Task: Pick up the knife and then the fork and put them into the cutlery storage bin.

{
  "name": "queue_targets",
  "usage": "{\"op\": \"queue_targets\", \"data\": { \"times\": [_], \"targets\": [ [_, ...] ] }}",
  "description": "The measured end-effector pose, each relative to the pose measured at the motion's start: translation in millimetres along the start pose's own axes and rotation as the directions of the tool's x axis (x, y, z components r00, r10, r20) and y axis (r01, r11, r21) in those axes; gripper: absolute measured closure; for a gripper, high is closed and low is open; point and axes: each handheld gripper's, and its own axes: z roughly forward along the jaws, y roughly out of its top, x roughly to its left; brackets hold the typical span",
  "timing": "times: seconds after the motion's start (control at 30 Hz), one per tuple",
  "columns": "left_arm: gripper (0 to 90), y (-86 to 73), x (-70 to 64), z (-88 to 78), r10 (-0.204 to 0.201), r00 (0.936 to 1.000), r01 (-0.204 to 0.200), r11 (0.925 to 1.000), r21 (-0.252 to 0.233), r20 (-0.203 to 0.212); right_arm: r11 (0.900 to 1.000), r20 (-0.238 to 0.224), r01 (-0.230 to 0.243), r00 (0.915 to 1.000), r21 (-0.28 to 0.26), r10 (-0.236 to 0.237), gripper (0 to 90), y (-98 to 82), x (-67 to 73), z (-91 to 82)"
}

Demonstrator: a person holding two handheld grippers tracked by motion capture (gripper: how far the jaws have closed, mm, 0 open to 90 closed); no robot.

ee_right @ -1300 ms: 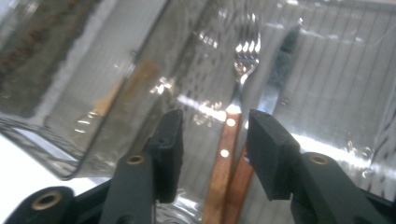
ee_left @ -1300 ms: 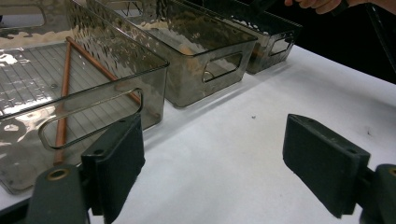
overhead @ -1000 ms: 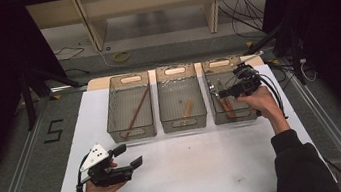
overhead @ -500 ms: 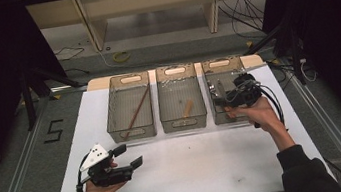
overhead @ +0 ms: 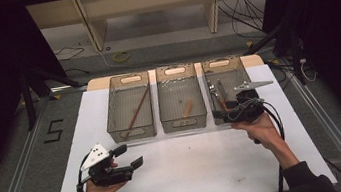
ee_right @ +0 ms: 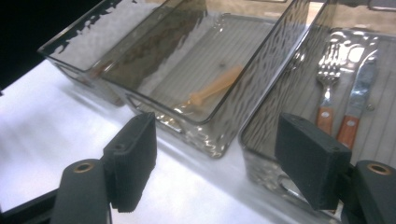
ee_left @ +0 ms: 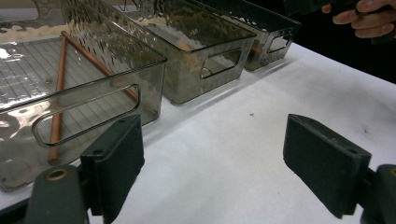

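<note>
Three bins ahead of the right gripper (ee_right: 219, 163): smoky clear plastic, glossy, rippled walls throwing glare, ribbed floors. Right bin (ee_right: 299, 60), just past its right jaw: fork (ee_right: 328, 79) and knife (ee_right: 362, 88) showing shiny metal, handles looking like reddish-brown wood. Middle bin (ee_right: 261, 60), between the jaws' line: small spoon (ee_right: 217, 85), pale matt wood. Left bin (ee_left: 116, 74), beside the left gripper (ee_left: 210, 168)'s left jaw: chopsticks (ee_left: 58, 88), smooth reddish wood. Jaw pads looking like matt black rubber, finely ribbed. Table cover (ee_left: 261, 93) under both: white, matt, paper-like.
</note>
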Motion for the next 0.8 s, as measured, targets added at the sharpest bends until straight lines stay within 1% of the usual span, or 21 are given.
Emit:
{"op": "queue_targets", "data": {
  "times": [0.1, 0.2, 0.37, 0.57, 0.63, 0.73, 0.77, 0.8],
  "targets": [
    [19.7, 0.0, 0.3, 0.2, 0.004, 1.0000, -0.004, 1.0000, 0.005, 0.001, 1.000, -0.003, 0.012, 0.9999, -0.023, -0.012, 30.1, -4.9, 2.7, -2.5],
    [19.7, -0.1, 0.3, 0.6, -0.002, 1.0000, 0.002, 1.0000, 0.004, 0.003, 0.999, -0.014, 0.013, 0.9998, -0.040, -0.013, 30.0, -10.0, 4.9, -4.4],
    [19.7, 0.1, 0.4, 1.1, -0.003, 1.0000, 0.003, 1.0000, 0.005, 0.006, 0.999, -0.027, 0.019, 0.9994, -0.044, -0.020, 28.7, -18.7, 8.4, -6.0],
    [19.7, 0.3, -0.3, 2.8, 0.000, 0.9999, 0.000, 1.0000, 0.009, 0.011, 0.997, -0.022, 0.030, 0.9993, -0.070, -0.031, 27.7, -27.1, 10.9, -11.3],
    [19.7, 0.0, -0.6, 2.9, 0.003, 0.9999, -0.003, 0.9999, 0.015, 0.014, 0.996, -0.021, 0.027, 0.9994, -0.083, -0.029, 27.1, -30.5, 10.6, -13.2],
    [19.7, 0.2, -0.6, 2.8, 0.003, 0.9999, -0.003, 0.9999, 0.017, 0.015, 0.994, -0.016, 0.036, 0.9992, -0.099, -0.038, 26.6, -36.8, 10.3, -15.4],
    [19.7, 0.3, -0.7, 2.9, 0.002, 0.9999, -0.002, 0.9999, 0.017, 0.016, 0.994, -0.020, 0.031, 0.9993, -0.104, -0.033, 26.5, -39.2, 10.6, -16.3],
    [19.7, 0.0, -0.9, 3.0, 0.000, 0.9998, 0.000, 0.9999, 0.016, 0.017, 0.993, -0.022, 0.035, 0.9991, -0.109, -0.037, 26.0, -41.6, 10.9, -17.2]
  ]
}}
